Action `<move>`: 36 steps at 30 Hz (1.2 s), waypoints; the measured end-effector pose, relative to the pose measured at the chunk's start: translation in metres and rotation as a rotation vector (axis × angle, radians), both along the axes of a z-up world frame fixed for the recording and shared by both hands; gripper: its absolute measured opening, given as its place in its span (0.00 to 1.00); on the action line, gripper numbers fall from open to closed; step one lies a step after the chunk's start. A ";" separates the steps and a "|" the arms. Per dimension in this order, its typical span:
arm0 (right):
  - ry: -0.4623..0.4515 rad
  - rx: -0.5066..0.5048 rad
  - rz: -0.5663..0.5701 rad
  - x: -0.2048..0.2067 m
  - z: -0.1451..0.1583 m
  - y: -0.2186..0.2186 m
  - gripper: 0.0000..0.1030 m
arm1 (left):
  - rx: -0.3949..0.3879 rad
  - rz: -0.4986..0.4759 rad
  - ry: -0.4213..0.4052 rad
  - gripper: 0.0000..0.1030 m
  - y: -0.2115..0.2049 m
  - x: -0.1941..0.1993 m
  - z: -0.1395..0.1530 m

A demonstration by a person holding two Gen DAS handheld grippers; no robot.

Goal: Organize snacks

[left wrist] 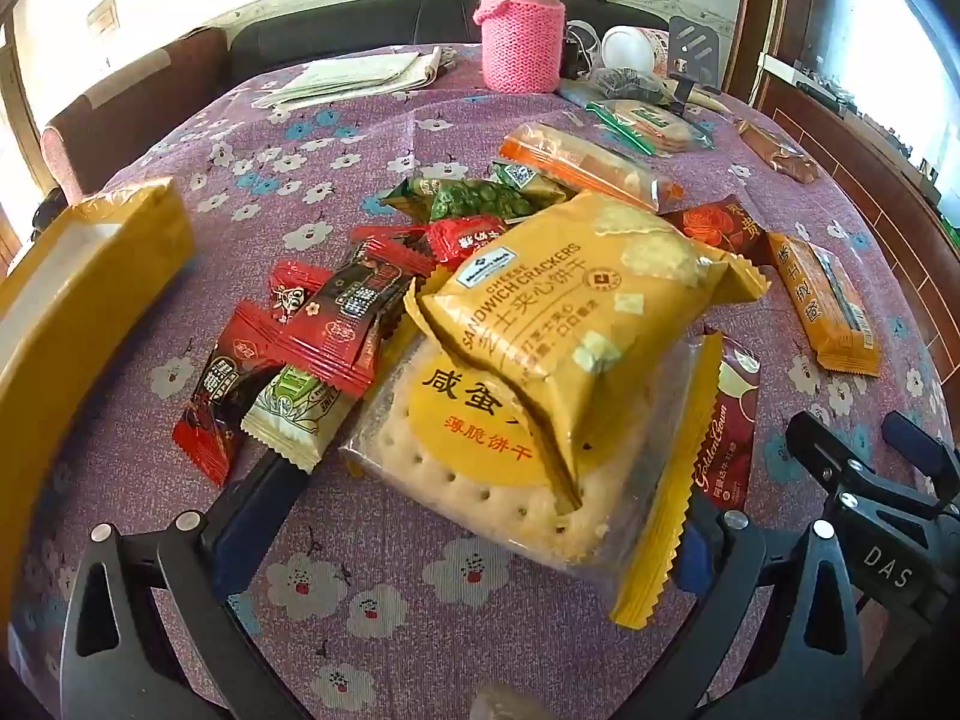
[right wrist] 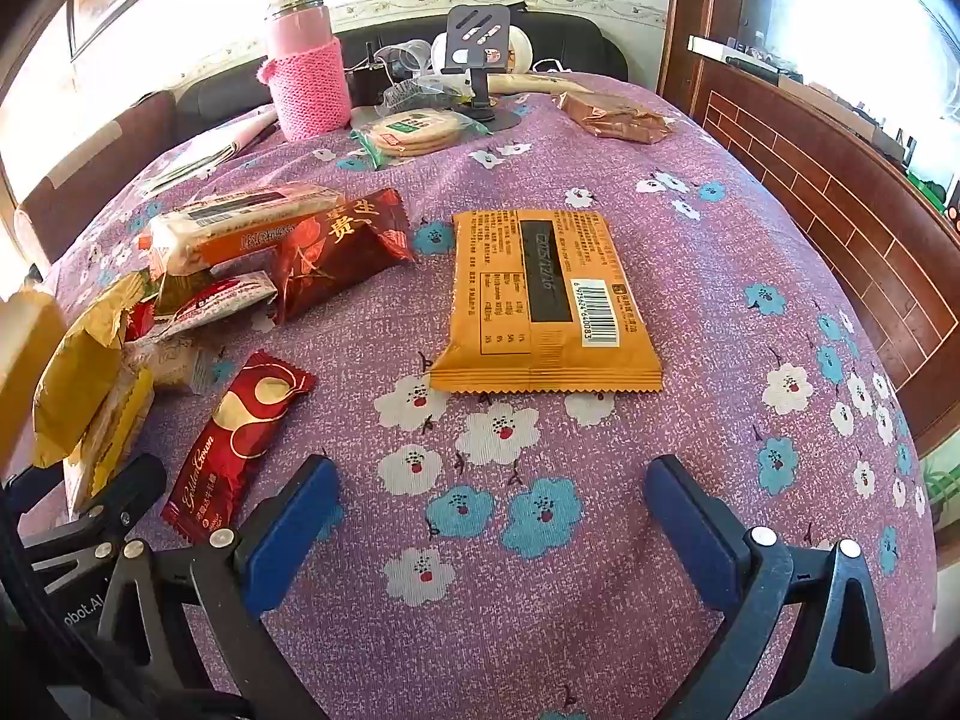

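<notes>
Both grippers, left point(left wrist: 456, 534) and right point(right wrist: 492, 516), stand spread wide, grasping nothing. Snacks pile just left of the orange pack point(right wrist: 543, 300), the cracker bag point(left wrist: 576, 324) topmost; a low grab could topple it. Left's fingers are partly hidden beneath wrappers

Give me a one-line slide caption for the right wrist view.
Open right gripper hovers over floral tablecloth, facing a lone orange snack packet.
</notes>
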State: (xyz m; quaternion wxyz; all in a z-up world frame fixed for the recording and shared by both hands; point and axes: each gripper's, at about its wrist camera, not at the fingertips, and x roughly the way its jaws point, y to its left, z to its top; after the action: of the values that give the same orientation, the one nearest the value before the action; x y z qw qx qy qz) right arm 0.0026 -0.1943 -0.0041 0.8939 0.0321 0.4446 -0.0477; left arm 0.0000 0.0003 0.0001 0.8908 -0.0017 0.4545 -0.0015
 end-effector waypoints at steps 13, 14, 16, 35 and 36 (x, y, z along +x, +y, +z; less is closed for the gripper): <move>0.003 0.003 0.000 0.000 0.000 -0.001 1.00 | 0.006 0.000 -0.003 1.00 0.000 -0.001 0.000; 0.003 0.003 0.000 0.001 0.000 -0.001 1.00 | 0.006 0.000 -0.003 1.00 0.000 -0.001 0.000; 0.002 0.002 0.000 0.000 0.000 0.000 1.00 | 0.007 0.000 -0.003 1.00 0.000 0.000 0.000; 0.002 0.002 0.000 0.000 0.000 0.000 1.00 | 0.007 0.012 -0.002 1.00 -0.002 -0.002 0.000; 0.002 0.002 0.000 0.001 0.000 0.000 1.00 | 0.008 0.018 -0.001 1.00 -0.002 -0.002 0.001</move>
State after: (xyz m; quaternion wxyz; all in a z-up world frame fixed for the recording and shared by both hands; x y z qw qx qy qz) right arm 0.0031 -0.1946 -0.0041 0.8934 0.0327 0.4456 -0.0472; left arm -0.0025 -0.0015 0.0007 0.8911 -0.0023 0.4538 0.0083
